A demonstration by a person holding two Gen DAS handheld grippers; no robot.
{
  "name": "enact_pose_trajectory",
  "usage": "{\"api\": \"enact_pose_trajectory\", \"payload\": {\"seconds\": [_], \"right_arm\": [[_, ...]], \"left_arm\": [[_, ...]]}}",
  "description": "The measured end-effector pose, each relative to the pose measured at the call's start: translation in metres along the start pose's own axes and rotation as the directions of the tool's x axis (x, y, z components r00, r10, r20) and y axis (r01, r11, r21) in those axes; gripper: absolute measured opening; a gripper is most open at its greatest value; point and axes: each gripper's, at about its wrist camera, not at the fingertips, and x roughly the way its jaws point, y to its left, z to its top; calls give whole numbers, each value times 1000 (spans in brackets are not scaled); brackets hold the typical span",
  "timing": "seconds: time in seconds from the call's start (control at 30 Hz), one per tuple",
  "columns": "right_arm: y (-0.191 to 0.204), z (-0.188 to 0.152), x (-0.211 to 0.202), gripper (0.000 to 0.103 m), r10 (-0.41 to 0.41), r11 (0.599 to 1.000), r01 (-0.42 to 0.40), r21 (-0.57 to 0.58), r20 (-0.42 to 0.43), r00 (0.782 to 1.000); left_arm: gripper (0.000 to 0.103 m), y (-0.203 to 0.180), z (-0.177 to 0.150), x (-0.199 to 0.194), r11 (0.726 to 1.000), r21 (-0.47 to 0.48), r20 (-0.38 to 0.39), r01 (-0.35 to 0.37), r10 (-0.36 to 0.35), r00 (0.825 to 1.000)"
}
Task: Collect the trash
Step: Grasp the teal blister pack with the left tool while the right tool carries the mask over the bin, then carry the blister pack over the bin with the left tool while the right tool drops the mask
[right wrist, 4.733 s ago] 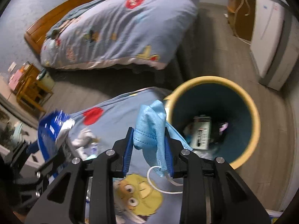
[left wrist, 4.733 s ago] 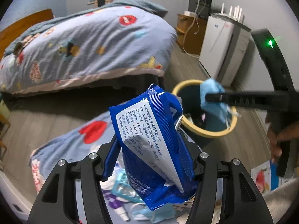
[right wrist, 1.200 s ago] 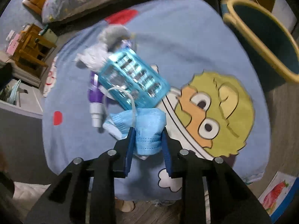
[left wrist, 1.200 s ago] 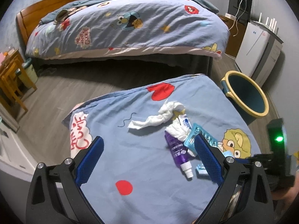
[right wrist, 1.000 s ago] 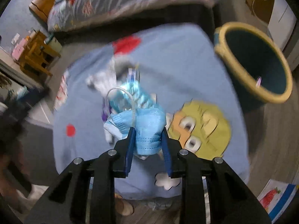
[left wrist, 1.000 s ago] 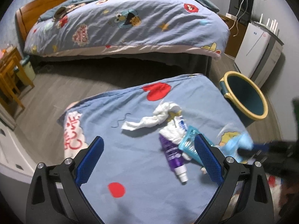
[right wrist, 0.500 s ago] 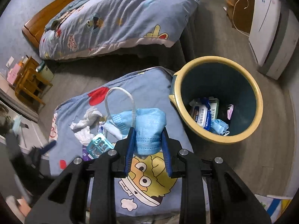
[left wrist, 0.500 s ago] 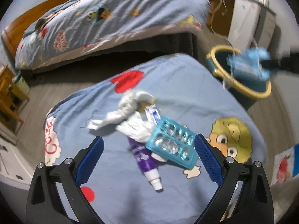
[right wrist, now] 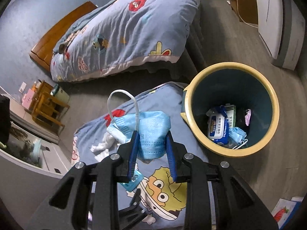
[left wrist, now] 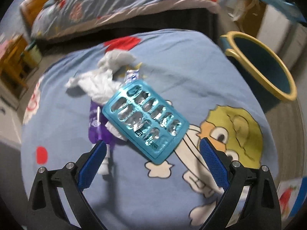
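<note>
The right gripper (right wrist: pixel 151 143) pinches a blue face mask (right wrist: pixel 149 128) with the yellow-rimmed bin (right wrist: pixel 193 88) at two o'clock, while the left gripper (left wrist: pixel 152 156) hangs spread and empty over the teal blister pack (left wrist: pixel 145 118) on the blue-covered counter (left wrist: pixel 182 61), tissue (left wrist: pixel 103 76) at eleven o'clock.

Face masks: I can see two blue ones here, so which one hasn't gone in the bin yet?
The blue face mask pinched in the right tongs, its white ear loop sticking up. The other mask already lies inside the yellow-rimmed bin, beside a blue packet.
</note>
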Motion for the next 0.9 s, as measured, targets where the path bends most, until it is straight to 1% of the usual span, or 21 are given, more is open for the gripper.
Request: {"api": "enact_pose_trajectory", "payload": {"seconds": [0.1,0.23,0.3,0.33,0.43,0.47,0.5,0.53,0.57,0.6,0.67,0.7,0.8,0.9], "right_arm": [[-2,2,-4,27,20,1000,-20,3,9,1000],[-7,3,-9,27,39,999,-39,8,17,999],[-9,4,-10,27,42,999,-42,12,17,999],[-10,4,-10,27,43,999,-43,14,17,999],[-11,5,-10,27,45,999,-45,14,13,999],[-11,5,-10,27,46,999,-46,13,13,999],[-11,5,-10,27,46,999,-46,8,13,999],[-11,5,-11,27,45,999,-45,4,15,999],[-12,5,-11,27,41,999,-41,0,16,999],[-12,5,-11,27,38,999,-38,-1,18,999],[-13,5,-12,27,34,999,-34,3,19,999],[-15,6,-12,27,35,999,-36,10,20,999],[-15,6,-12,27,37,999,-38,13,20,999],[-16,6,-13,27,38,999,-38,12,24,999]], "left_arm": [[96,5,6,11,994,-110,-6,-8,7,1000],[96,4,13,23,980,-195,-33,-34,28,999],[96,-2,18,27,979,-196,-39,-54,47,998],[96,-7,21,29,979,-186,-38,-80,74,997],[96,-14,29,37,982,-141,-50,-129,123,991],[97,-14,30,38,983,-131,-51,-130,124,991],[96,-12,31,38,983,-129,-49,-129,124,991],[92,-10,32,38,983,-129,-51,-130,124,991],[88,-7,33,37,984,-131,-50,-118,112,992],[80,-5,32,36,986,-137,-49,-99,93,994],[76,0,30,32,987,-137,-55,-88,81,995],[71,2,30,30,987,-137,-56,-80,73,996],[69,9,28,20,988,-139,-40,-65,60,997],[68,14,27,7,990,-128,-17,-52,50,999]]}}
